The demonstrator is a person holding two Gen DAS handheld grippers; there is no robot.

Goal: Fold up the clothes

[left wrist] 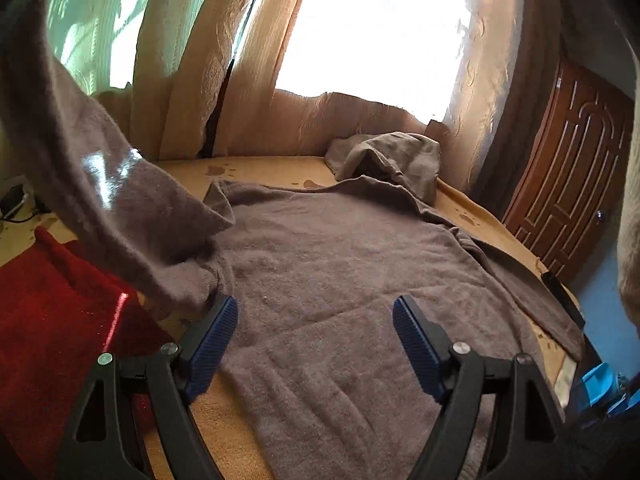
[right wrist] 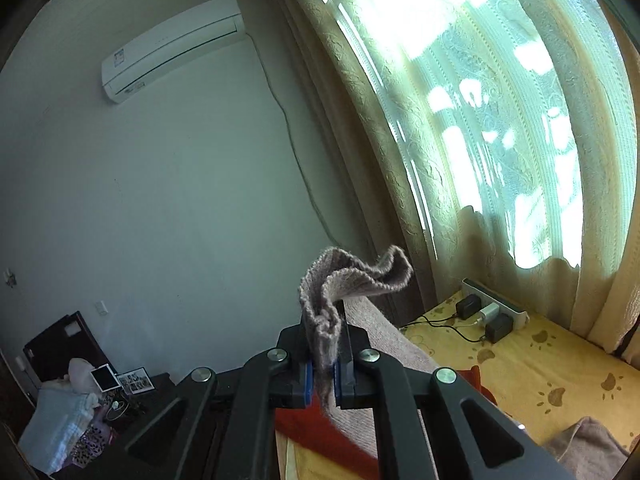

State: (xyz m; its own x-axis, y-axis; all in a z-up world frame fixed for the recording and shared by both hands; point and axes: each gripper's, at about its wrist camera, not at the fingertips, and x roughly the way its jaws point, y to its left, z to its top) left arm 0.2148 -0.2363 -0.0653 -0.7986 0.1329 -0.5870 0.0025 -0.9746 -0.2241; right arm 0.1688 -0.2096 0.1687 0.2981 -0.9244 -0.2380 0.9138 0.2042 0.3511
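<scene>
Across the middle of the left wrist frame, your grey-brown knitted sweater (left wrist: 340, 264) lies flat on the yellow paw-print bed (left wrist: 256, 168), one sleeve (left wrist: 92, 168) lifted toward upper left. Your left tool (left wrist: 314, 316) hangs spread and empty above it; your right tool (right wrist: 325, 360) pinches the ribbed cuff (right wrist: 352, 276). No fold looks finished; all remain.

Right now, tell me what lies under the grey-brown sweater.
The grey-brown sweater lies spread on a yellow paw-print sheet, which shows around its edges. A red cloth lies beside it at the left. Whatever is beneath its middle is covered.
</scene>
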